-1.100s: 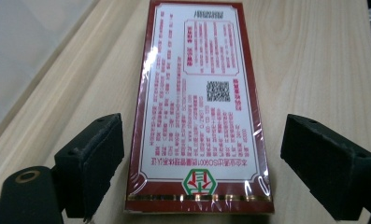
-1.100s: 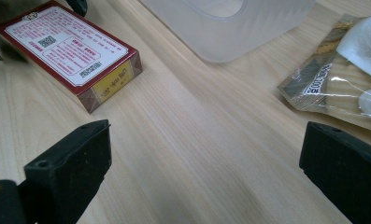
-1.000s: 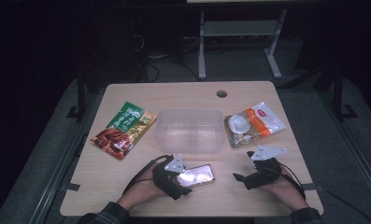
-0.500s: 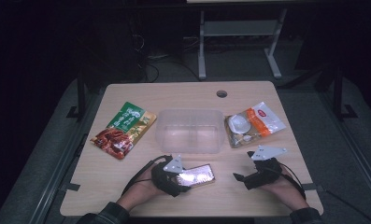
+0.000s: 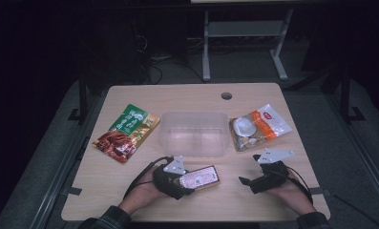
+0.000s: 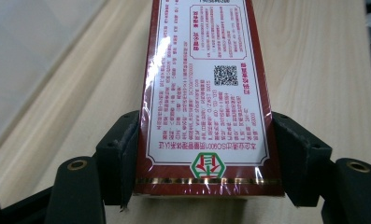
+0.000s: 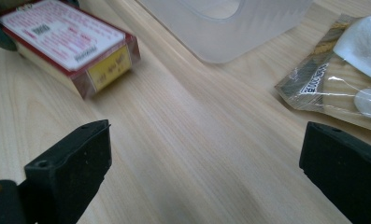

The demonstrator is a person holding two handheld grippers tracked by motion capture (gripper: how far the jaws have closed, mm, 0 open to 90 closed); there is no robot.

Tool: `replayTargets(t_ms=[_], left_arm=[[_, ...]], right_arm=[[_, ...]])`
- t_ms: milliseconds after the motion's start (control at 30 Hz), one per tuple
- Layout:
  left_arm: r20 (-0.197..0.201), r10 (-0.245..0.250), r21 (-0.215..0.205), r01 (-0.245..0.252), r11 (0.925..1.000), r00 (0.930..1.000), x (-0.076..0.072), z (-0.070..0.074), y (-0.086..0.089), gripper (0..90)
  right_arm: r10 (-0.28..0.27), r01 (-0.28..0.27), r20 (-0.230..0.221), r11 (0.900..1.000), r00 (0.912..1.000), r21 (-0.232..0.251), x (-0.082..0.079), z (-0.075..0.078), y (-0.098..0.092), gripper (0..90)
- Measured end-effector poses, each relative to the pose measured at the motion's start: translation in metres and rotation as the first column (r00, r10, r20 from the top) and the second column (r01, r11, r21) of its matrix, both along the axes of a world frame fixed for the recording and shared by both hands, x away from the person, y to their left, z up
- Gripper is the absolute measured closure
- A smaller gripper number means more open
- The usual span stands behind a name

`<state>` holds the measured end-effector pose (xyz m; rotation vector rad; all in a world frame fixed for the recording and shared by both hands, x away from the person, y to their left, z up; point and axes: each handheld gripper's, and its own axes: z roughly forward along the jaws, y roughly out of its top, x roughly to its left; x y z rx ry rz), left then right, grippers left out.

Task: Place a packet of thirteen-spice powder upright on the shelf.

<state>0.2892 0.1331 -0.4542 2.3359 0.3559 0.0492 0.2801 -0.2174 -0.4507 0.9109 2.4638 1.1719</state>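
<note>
Left hand-held gripper [image 5: 189, 180] clamped on box [image 6: 206, 98], one jaw pressed to each long side, box lying flat on bench [image 5: 187, 98] just in front of tub [image 5: 194, 133]. Printed label up, shiny film wrap over it. Right hand-held gripper [image 5: 248, 181] apart and empty, low over bare bench in front of tub and to its right.

Risks, as judgement only: grip sits at the near end of box, so a lift could let the far end droop and pivot between the pads. Slick film could let box slide out under a quick swing. A low carry toward tub could catch box's leading corner on tub's near wall and shove the light tub back. Squeezing harder to compensate could dent the carton sides.

Room: tub empty and open-topped at bench centre, green-and-red pouch [image 5: 126, 132] to tub's left and well apart from it, clear bag [image 5: 259, 126] just beside tub's right wall. Bare wood in front of tub between the two hand-held grippers, enough for either to move without touching the other. Round hole [image 5: 226, 96] behind tub near bench's far edge. Near edge of bench close under both forearms, so little slack for pulling back; best free path is up and forward over tub's near rim.
</note>
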Motion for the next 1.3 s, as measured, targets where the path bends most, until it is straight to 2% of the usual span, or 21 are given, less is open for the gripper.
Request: replayTargets(t_ms=[67,133,333,433,633,767,800,900,1033,1167,1300], left_arm=[[-0.007,0.002,-0.023,-0.003,0.9997,1.0,0.0,0.004,0.004,31.9],[-0.007,0.004,-0.034,-0.004,0.9994,1.0,0.0,0.007,0.008,31.9],[0.006,-0.009,-0.078,0.009,0.9969,0.9999,-0.002,0.018,0.023,31.9],[0.008,-0.017,-0.102,0.017,0.9946,0.9998,-0.003,0.022,0.03,31.8],[0.025,-0.026,-0.15,0.03,0.9882,0.9994,-0.005,0.03,0.039,31.8],[0.033,-0.035,-0.16,0.04,0.9864,0.9989,-0.006,0.033,0.042,31.8],[0.033,-0.035,-0.16,0.04,0.9864,0.9989,-0.006,0.033,0.042,31.8],[0.041,-0.046,-0.17,0.053,0.984,0.9981,-0.007,0.035,0.043,31.8],[0.041,-0.048,-0.188,0.055,0.9806,0.998,-0.007,0.037,0.044,31.8],[0.046,-0.054,-0.186,0.061,0.9806,0.9975,-0.008,0.038,0.046,31.8],[0.05,-0.057,-0.193,0.066,0.9789,0.9971,-0.01,0.039,0.046,31.9]], right_arm=[[0.001,-0.001,-0.01,1.0,1.0,-0.003,-0.001,0.003,0.0,5.5],[0.029,-0.029,-0.007,1.0,0.9996,0.005,-0.001,0.006,0.0,9.2],[0.075,-0.074,-0.024,0.997,0.9969,0.016,-0.004,0.01,0.005,9.3],[0.11,-0.108,-0.03,0.993,0.9935,0.041,-0.005,0.011,0.008,9.5],[0.187,-0.184,-0.026,0.978,0.982,0.095,-0.005,0.018,0.018,10.5],[0.243,-0.239,-0.017,0.961,0.9698,0.14,0.0,0.026,0.027,11.5],[0.243,-0.239,-0.017,0.961,0.9698,0.14,0.0,0.026,0.027,11.5],[0.313,-0.31,0.012,0.934,0.9497,0.179,0.004,0.034,0.042,11.3],[0.37,-0.368,0.03,0.91,0.9287,0.19,0.007,0.04,0.056,11.4],[0.424,-0.421,0.036,0.88,0.9049,0.219,0.012,0.043,0.069,11.9],[0.463,-0.462,0.052,0.86,0.8851,0.214,0.017,0.044,0.081,12.5]])
